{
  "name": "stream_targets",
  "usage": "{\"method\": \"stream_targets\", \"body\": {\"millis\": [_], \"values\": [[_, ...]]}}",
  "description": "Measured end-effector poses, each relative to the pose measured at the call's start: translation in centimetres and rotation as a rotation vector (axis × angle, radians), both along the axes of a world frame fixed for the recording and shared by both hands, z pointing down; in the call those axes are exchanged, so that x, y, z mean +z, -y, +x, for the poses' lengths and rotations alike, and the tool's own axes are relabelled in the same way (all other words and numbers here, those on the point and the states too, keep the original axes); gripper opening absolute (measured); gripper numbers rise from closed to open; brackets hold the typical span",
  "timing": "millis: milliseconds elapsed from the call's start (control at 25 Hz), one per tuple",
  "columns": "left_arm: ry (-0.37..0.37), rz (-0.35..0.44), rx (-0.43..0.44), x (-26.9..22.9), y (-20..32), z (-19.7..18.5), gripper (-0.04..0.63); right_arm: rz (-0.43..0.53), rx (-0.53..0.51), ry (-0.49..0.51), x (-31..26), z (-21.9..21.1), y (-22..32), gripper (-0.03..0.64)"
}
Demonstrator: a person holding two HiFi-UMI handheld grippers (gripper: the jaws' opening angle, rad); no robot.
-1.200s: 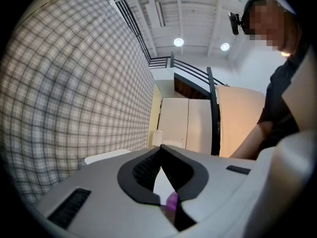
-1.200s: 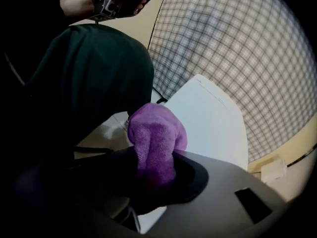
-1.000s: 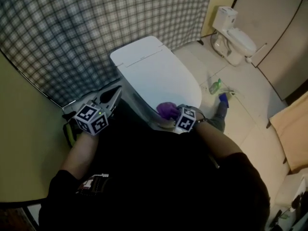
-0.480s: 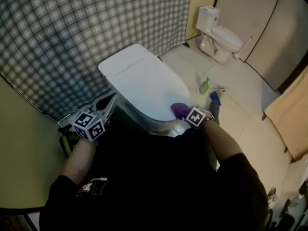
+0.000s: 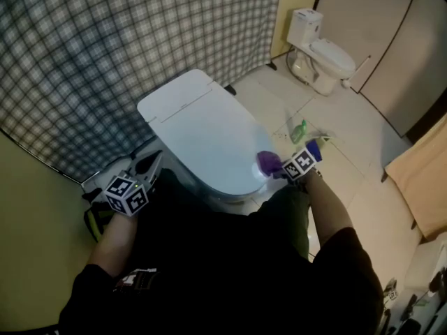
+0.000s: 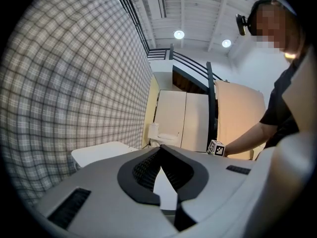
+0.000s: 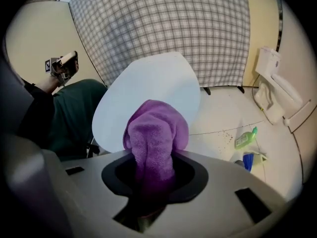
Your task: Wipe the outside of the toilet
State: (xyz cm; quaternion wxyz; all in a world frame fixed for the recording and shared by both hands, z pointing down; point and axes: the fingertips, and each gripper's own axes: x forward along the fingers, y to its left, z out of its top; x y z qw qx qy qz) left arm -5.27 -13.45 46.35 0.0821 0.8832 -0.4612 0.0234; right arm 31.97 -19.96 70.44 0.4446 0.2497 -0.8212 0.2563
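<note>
Right gripper view shows the right claw (image 7: 153,170) clamped on a purple cloth (image 7: 156,133) at the rim of the closed toilet (image 7: 148,81); advise firm, flat strokes following that rim, while the left claw (image 6: 161,152), jaws together and empty, hangs clear.

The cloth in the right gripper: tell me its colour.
Purple. The cloth shows best in the right gripper view.

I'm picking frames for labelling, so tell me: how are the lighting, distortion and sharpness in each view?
Head view: dim, the lower half nearly black, the grey checked curtain bowed. Left gripper view: strong fisheye, dark round border, glaring round ceiling lamps. Right gripper view: same fisheye, the purple terry cloth sharp and evenly lit.
</note>
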Motion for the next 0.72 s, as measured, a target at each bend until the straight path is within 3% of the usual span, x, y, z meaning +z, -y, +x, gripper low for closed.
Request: {"method": "stream_targets", "body": {"millis": [360, 560, 720], "values": [[0.004, -0.067, -0.016, 2.5, 6.6, -0.4, 0.005, 0.032, 0.028, -0.027, -0.7, 1.5, 9.1, 0.126], [0.028, -0.093, -0.04, 4.0, 11.0, -2.1, 0.005, 0.14, -0.053, -0.098, -1.3, -2.4, 15.7, 0.126], [0.044, -0.107, -0.071, 4.6, 15.0, -4.4, 0.005, 0.172, -0.118, -0.134, -2.1, -5.9, 21.0, 0.126]]}}
